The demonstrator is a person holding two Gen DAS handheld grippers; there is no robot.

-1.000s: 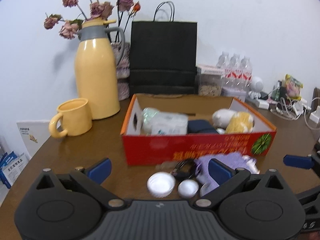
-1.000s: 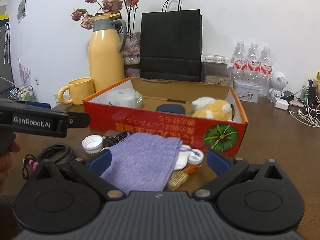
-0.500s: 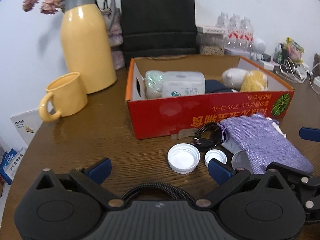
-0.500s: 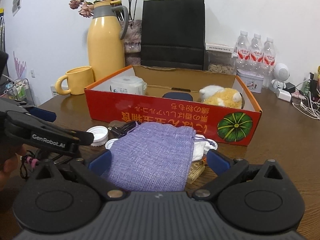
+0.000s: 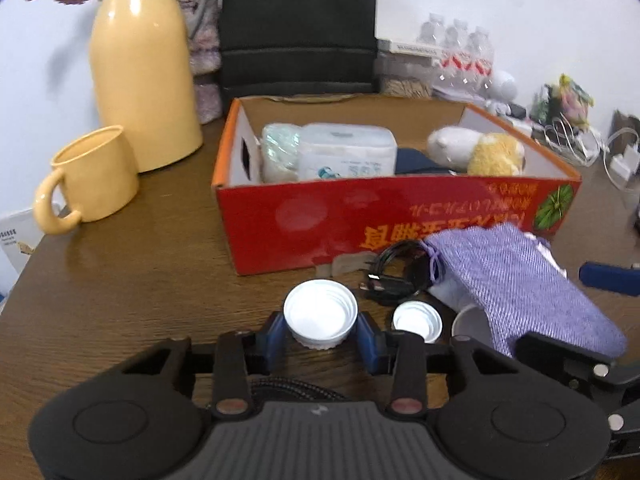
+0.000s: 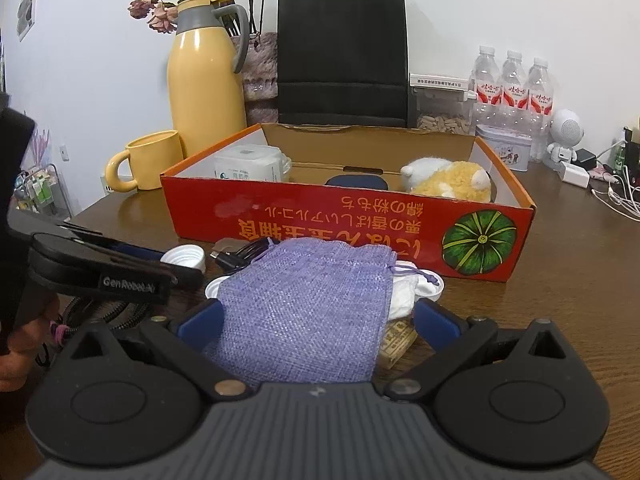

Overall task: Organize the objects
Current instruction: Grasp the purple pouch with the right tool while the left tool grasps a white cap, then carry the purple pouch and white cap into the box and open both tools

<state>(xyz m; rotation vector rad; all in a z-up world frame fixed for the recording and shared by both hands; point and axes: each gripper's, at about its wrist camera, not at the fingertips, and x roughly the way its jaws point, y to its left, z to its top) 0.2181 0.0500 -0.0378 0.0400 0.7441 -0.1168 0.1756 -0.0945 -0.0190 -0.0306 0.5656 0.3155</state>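
Observation:
A large white cap lies open side up on the brown table in front of the red cardboard box. My left gripper is closing on it, and its blue pads touch the cap's two sides. A smaller white cap and a coiled black cable lie just right of it. The purple cloth pouch lies between the wide-spread fingers of my right gripper, which is open. The left gripper also shows at the left of the right wrist view.
The box holds a tissue pack, a plush toy and a dark item. A yellow mug, a yellow thermos and a black paper bag stand behind. Water bottles and white cables fill the right side.
My left gripper came forward and down to the large white cap, and its jaws went from wide open to closed around it. The right gripper has barely moved over the pouch.

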